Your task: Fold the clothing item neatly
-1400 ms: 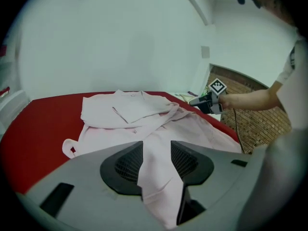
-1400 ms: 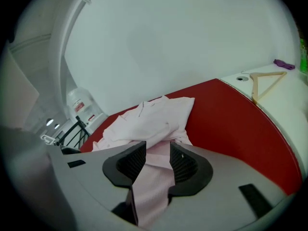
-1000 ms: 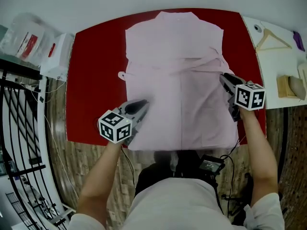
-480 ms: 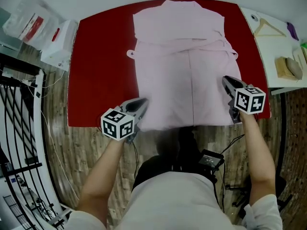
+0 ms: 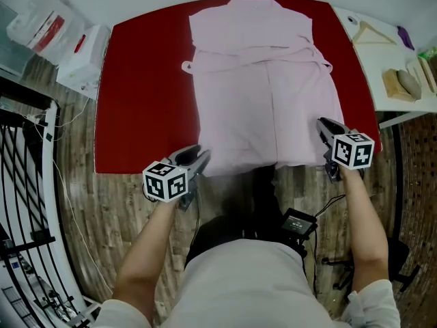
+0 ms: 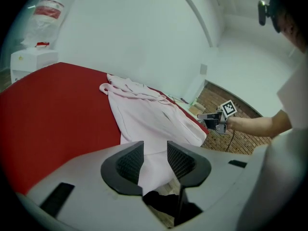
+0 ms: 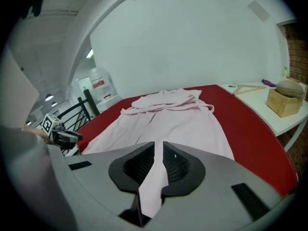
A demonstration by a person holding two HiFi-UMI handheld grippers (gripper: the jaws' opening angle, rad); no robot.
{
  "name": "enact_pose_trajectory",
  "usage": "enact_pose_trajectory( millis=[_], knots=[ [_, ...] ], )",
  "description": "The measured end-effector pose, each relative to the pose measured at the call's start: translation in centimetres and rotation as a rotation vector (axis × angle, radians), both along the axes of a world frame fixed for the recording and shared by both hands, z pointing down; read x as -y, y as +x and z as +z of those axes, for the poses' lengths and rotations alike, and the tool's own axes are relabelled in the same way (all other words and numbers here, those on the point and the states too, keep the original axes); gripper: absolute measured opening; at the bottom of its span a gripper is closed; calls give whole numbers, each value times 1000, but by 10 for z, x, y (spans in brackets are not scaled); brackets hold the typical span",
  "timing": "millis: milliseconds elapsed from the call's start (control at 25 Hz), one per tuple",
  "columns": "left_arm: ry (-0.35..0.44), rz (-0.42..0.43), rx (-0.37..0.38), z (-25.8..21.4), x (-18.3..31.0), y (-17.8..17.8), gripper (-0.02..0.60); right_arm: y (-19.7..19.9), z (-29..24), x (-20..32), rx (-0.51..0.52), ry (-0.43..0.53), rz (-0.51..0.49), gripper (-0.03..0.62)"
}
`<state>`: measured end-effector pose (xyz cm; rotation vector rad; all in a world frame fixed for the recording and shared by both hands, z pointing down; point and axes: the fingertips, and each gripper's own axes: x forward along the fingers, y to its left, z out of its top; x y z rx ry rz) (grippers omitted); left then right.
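So the pink garment (image 5: 266, 80) is laid out flat, lengthwise down the middle of the red tabletop (image 5: 143, 94). Its collar end is at the top of the head view and its hem is right at the tabletop's near edge at the bottom. A tie or belt runs across it about a third of the way down, with a little loop poking out on the left.

The left claw (image 5: 196, 157) sits at the lower-left corner of the hem. Its jaws have just been opening, and in the left gripper view they stand apart with a strip of the pink fabric hanging loose between them, not pinched.

The right claw (image 5: 322, 127) is at the lower-right corner of the hem. In the right gripper view its jaws are nearly together and clamped on a fold of the same fabric, which trails down out of the gap.

Off to the side there's a white side table at the upper right with a wooden hanger (image 5: 372, 31) and a wooden block (image 5: 395, 84) on it. A plastic bag (image 5: 41, 29) and a white box (image 5: 85, 60) sit at the upper left, and a black railing (image 5: 27, 183) runs down the left edge.
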<state>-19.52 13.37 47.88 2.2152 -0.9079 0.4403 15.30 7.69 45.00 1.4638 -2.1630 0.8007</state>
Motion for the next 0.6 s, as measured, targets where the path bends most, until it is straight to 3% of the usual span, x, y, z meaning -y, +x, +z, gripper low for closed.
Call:
enact_pose_trajectory(
  millis=[600],
  knots=[
    [-31,-36,-36,33,-46,-13,137,31,19,-89,-89,-6,77,44]
  ],
)
